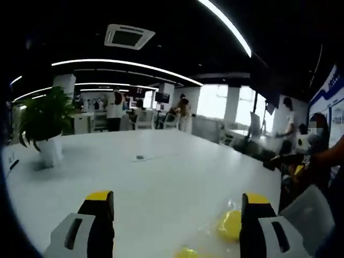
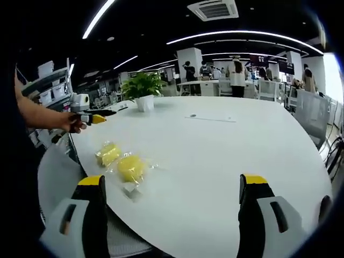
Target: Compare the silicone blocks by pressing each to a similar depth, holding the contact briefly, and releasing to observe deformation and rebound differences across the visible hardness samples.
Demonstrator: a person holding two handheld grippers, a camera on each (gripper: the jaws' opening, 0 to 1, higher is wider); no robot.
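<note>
Two yellow silicone blocks, each in clear plastic wrap, lie side by side near the table's edge: one (image 2: 108, 153) and a rounder one (image 2: 130, 167). My right gripper (image 2: 173, 181) hangs open above the white table (image 2: 215, 156), the blocks ahead of its left jaw and untouched. A hand holds my left gripper (image 2: 102, 115) out over the table's far left edge. In the left gripper view that gripper (image 1: 178, 196) stands wide open, with one block (image 1: 231, 224) just inside its right jaw and the other block (image 1: 186, 252) low between the jaws. Nothing is gripped.
A potted green plant (image 2: 142, 86) stands on the table's far side, also the plant (image 1: 45, 115). A small flat item (image 2: 192, 115) lies mid-table. The person's forearm (image 2: 43, 115) reaches in from the left. Chairs and several people stand beyond the table.
</note>
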